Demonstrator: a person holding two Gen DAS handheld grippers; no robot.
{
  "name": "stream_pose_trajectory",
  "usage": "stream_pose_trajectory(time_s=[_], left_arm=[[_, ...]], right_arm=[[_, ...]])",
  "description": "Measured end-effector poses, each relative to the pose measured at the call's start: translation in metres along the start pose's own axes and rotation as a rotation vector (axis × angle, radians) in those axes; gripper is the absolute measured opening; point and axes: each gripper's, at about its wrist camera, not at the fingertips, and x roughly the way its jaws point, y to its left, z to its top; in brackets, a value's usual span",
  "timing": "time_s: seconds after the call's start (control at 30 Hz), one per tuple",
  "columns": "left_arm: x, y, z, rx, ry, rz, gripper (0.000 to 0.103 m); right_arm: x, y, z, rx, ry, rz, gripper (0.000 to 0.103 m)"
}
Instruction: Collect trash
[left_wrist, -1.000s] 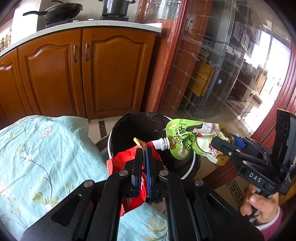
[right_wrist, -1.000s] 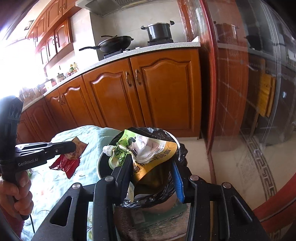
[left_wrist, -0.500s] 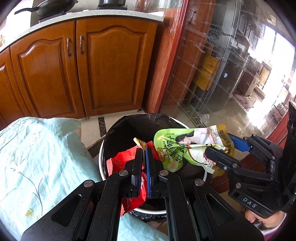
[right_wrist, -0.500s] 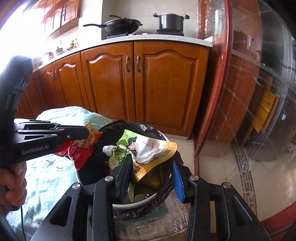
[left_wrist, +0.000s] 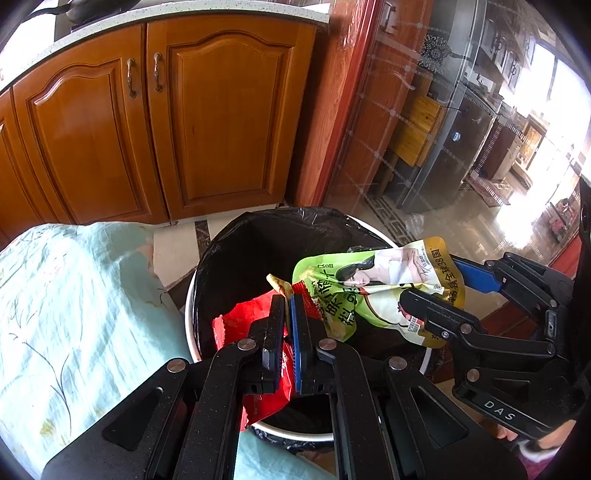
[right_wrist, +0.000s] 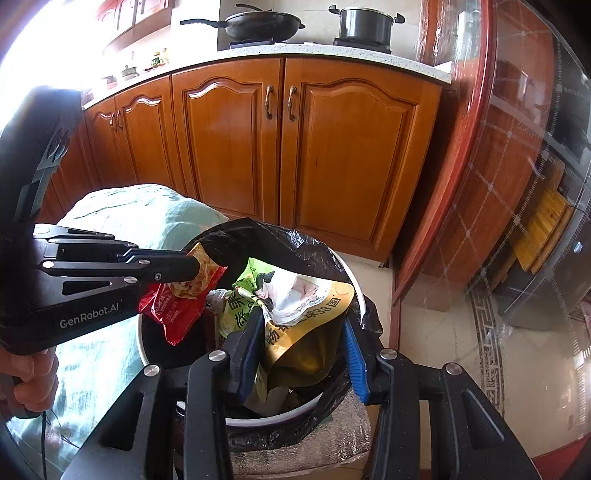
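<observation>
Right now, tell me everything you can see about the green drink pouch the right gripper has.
The green pouch is a crumpled, glossy foil-like spout pouch, lime green with a yellow-gold band, a printed woman's face and Chinese text. Its white screw spout points toward the red snack wrapper held by the left gripper. The right gripper holds its lower part, jaws fairly wide, only one finger clearly touching it. It hangs tilted over the mouth of the black-lined trash bin, not yet dropped.

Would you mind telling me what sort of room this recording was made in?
Most likely a home kitchen. A wok and a lidded pot sit on a stove on the countertop, with wooden cabinets below, and a bin lined with a black bag stands on the floor.
</observation>
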Motion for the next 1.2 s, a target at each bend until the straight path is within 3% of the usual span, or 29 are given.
stream_pose_trajectory(time_s=[0.3, 0.37, 0.43, 0.5, 0.7, 1.0, 1.07, 1.13, 1.2], left_arm=[[0.012, -0.001, 0.000, -0.003, 0.030, -0.004, 0.005], [0.013, 0.001, 0.000, -0.015, 0.039, -0.003, 0.011], [0.012, 0.002, -0.001, -0.020, 0.036, 0.001, 0.023], [0.009, 0.002, -0.003, -0.023, 0.029, 0.012, 0.032], [-0.008, 0.007, -0.011, -0.034, -0.003, 0.012, 0.034], [-0.043, 0.026, -0.039, -0.107, -0.047, 0.013, 0.047], [-0.052, 0.031, -0.049, -0.130, -0.055, 0.014, 0.054], [-0.062, 0.038, -0.061, -0.162, -0.070, 0.014, 0.068], [-0.071, 0.044, -0.074, -0.196, -0.084, 0.012, 0.071]], right_arm=[[0.009, 0.001, 0.002, -0.010, 0.021, 0.007, 0.042], [0.012, 0.001, 0.002, -0.007, 0.027, 0.009, 0.045], [0.013, -0.001, 0.002, 0.003, 0.033, 0.018, 0.046], [0.013, -0.003, 0.001, 0.016, 0.030, 0.026, 0.054], [0.004, -0.009, -0.003, 0.061, 0.003, 0.034, 0.056], [-0.019, -0.012, -0.017, 0.176, -0.055, 0.083, 0.056], [-0.025, -0.012, -0.022, 0.215, -0.076, 0.106, 0.058], [-0.031, -0.011, -0.027, 0.254, -0.098, 0.126, 0.063], [-0.037, -0.009, -0.035, 0.295, -0.121, 0.150, 0.069]])
